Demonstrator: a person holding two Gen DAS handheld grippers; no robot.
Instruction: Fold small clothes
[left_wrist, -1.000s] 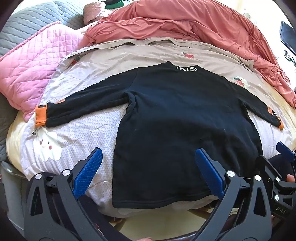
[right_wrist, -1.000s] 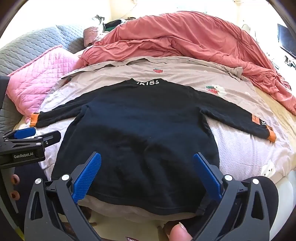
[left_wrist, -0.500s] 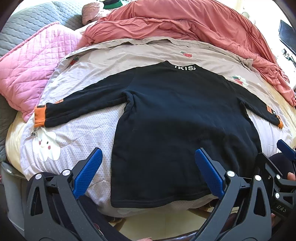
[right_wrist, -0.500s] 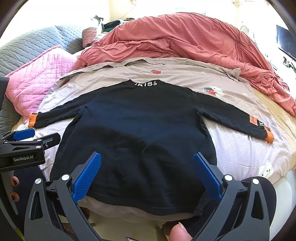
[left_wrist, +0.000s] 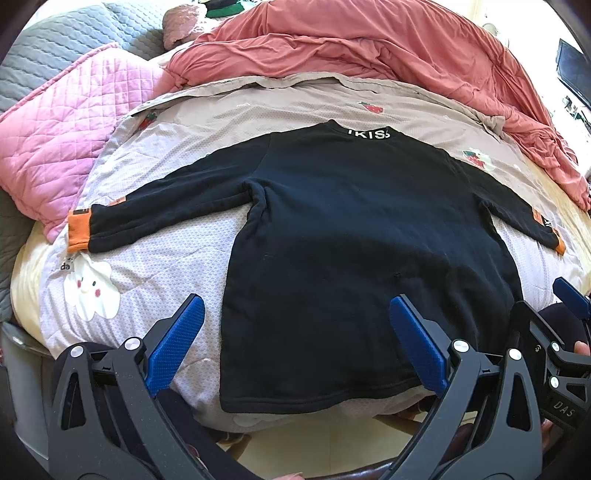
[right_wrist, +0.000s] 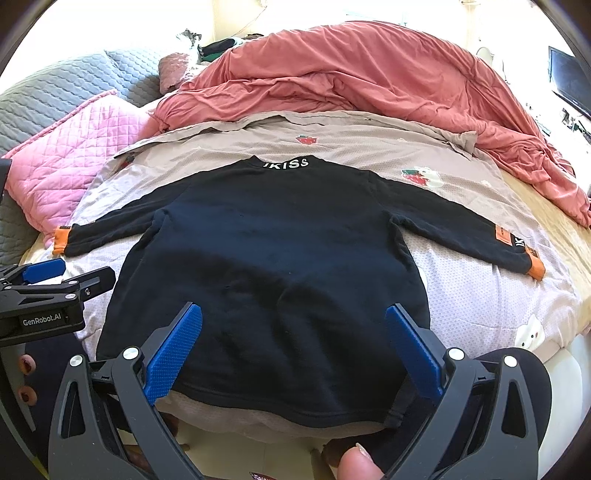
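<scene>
A small black long-sleeved top lies flat on the bed, back up, sleeves spread out, orange cuffs at their ends, white lettering at the collar. Its hem hangs near the bed's front edge. My left gripper hovers open above the hem's left half, holding nothing. My right gripper is open over the hem's middle, also holding nothing. The right gripper's body shows at the right edge of the left wrist view; the left gripper's body shows at the left of the right wrist view.
The top rests on a beige printed sheet. A rumpled salmon duvet fills the back of the bed. A pink quilted pillow lies at the left, a grey quilted headboard behind it. A thumb shows at the bottom.
Both views have drawn back and tilted slightly, so the top sits a little lower and further off. Both grippers stay open; the top has not moved.
</scene>
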